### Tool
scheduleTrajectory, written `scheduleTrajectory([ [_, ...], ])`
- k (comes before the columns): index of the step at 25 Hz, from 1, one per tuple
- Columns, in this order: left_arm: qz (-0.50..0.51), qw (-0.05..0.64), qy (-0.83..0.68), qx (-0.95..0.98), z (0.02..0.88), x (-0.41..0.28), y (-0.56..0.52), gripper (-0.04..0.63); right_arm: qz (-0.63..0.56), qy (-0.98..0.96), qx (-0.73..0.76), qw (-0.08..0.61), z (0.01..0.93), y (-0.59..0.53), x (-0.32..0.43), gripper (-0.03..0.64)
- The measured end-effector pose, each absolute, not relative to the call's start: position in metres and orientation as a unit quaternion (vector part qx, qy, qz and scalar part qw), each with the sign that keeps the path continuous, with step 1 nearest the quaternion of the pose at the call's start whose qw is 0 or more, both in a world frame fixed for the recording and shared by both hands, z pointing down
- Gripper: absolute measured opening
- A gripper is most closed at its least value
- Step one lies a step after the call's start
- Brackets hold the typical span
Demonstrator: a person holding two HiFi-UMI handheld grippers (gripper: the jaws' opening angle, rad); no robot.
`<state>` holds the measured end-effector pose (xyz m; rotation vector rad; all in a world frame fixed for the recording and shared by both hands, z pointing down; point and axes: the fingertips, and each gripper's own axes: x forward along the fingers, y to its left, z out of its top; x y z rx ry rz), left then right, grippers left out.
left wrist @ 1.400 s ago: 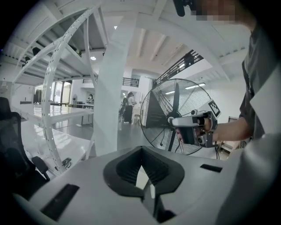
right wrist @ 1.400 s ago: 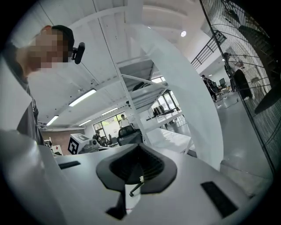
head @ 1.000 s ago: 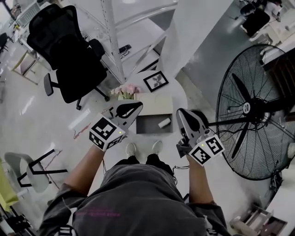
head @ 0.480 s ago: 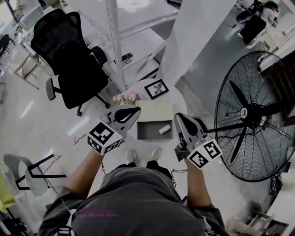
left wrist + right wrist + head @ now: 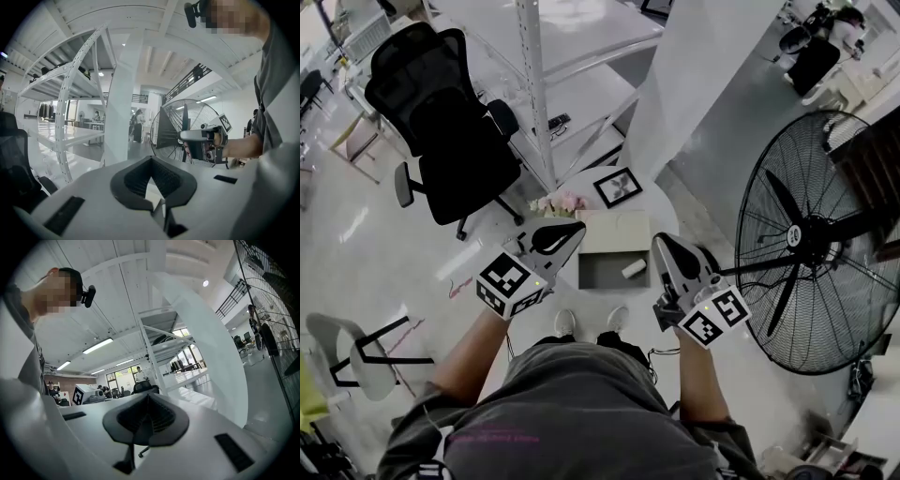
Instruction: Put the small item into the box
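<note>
Centre of frame: we are viewing the small item (image 5: 632, 269) lying inside the box (image 5: 614, 232). The left claw (image 5: 572, 228) and right claw (image 5: 660, 242) are hovering beside it, pressed together and empty. We are judging the task done.

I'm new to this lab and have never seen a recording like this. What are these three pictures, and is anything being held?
There is no robot here. A person holds a hand-held gripper in each hand. One picture comes from a camera on the person's head, looking steeply down. It shows the left gripper and the right gripper raised above a small round white table. On the table are an open box with a small white roll lying inside, pink flowers and a framed picture. A black office chair and a big fan stand nearby. The other two pictures come from a camera riding on each gripper, looking along its jaws into the room. In both, the jaws are together with nothing between them, so nothing is held.
</note>
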<state>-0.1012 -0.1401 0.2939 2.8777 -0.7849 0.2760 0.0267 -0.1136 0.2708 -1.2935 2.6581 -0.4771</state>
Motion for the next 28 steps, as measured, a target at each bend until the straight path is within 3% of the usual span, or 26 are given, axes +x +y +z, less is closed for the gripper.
scheduleTrajectory([
  [28,0.103,0.086,-0.267,0.954,0.305,-0.065,-0.144,0.014,-0.172,0.889,-0.419,0.064,0.285,-0.121,0.056,0.021],
])
